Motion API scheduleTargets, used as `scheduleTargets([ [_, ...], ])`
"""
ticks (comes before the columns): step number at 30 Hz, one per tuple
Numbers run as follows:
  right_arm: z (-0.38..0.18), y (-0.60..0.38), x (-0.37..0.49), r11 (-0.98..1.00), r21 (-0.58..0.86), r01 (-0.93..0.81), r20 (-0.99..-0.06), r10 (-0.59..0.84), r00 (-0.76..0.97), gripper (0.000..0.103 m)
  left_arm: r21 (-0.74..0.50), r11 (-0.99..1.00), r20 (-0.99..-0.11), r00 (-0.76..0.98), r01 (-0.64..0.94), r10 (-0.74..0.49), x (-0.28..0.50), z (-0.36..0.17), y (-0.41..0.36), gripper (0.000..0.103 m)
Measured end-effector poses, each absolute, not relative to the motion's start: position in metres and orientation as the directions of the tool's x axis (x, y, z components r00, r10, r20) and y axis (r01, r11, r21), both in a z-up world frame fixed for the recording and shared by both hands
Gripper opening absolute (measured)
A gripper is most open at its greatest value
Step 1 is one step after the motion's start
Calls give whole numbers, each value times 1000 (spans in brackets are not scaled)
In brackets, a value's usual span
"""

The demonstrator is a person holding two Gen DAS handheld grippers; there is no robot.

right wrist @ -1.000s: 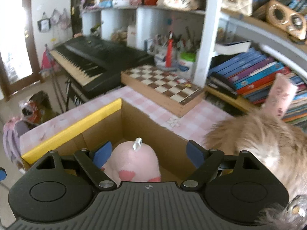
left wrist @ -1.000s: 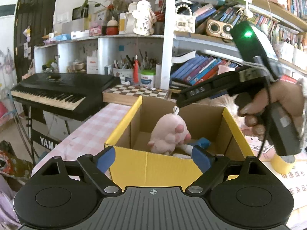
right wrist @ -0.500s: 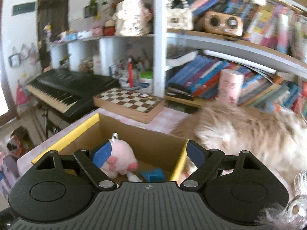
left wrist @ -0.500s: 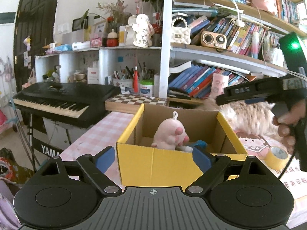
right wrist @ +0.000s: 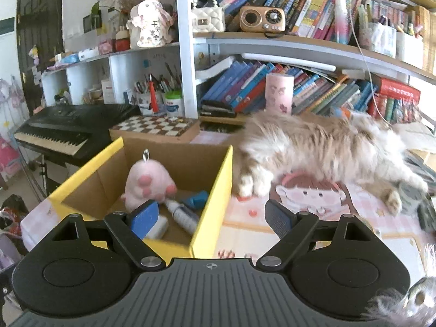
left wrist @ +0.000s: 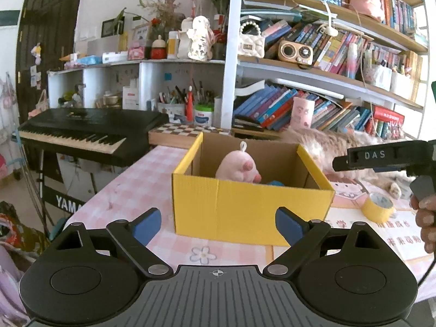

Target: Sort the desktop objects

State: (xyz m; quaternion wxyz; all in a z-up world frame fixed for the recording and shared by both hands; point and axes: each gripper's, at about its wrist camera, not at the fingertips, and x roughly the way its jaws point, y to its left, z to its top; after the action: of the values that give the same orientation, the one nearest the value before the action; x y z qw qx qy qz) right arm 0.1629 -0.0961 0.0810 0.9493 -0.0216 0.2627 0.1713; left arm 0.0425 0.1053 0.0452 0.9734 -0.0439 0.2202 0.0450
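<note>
A yellow cardboard box (left wrist: pixel 250 207) stands on the pink checked table (left wrist: pixel 130 188). A pink plush toy (left wrist: pixel 237 166) sits inside it; the right wrist view shows the plush (right wrist: pixel 147 185) beside a white bottle (right wrist: pixel 182 216) and a blue item (right wrist: pixel 197 199). A yellow tape roll (left wrist: pixel 378 208) lies right of the box. My left gripper (left wrist: pixel 218 223) is open and empty, just in front of the box. My right gripper (right wrist: pixel 211 216) is open and empty above the box's right wall (right wrist: pixel 215 201); its body (left wrist: pixel 381 158) shows at the left wrist view's right edge.
A fluffy cat (right wrist: pixel 327 147) lies on the table right of the box, on a printed mat (right wrist: pixel 308 193). A chessboard box (right wrist: pixel 155 128) sits behind the box. A black keyboard (left wrist: pixel 87 130) stands left of the table. Bookshelves (left wrist: pixel 313 54) rise behind.
Both grippers have pulled back and up from the box. The right gripper has swung rightward, bringing the cat and mat into view. The plush stays in the box.
</note>
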Motion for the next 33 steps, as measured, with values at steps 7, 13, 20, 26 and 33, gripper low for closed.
scheduleTargets([
  [7,69,-104,121,954,67,-291,-527,281,802,84,-23,997,-466,883,-79,60,27,40,101,93],
  [13,54,-112,89,970,63,-233,-553,229,801,84,-15,998,-476,878,-54,40,14,37,102,93],
  [20,41,-108,57,974,28,-227,-567,202,799,84,-8,999,-494,869,-43,33,2,34,105,93],
  [26,34,-95,32,963,28,-268,-582,234,779,84,1,1000,-496,868,-18,16,-4,33,104,94],
  [33,34,-86,18,953,-7,-302,-581,241,777,84,6,1000,-501,866,8,-4,-8,31,102,94],
])
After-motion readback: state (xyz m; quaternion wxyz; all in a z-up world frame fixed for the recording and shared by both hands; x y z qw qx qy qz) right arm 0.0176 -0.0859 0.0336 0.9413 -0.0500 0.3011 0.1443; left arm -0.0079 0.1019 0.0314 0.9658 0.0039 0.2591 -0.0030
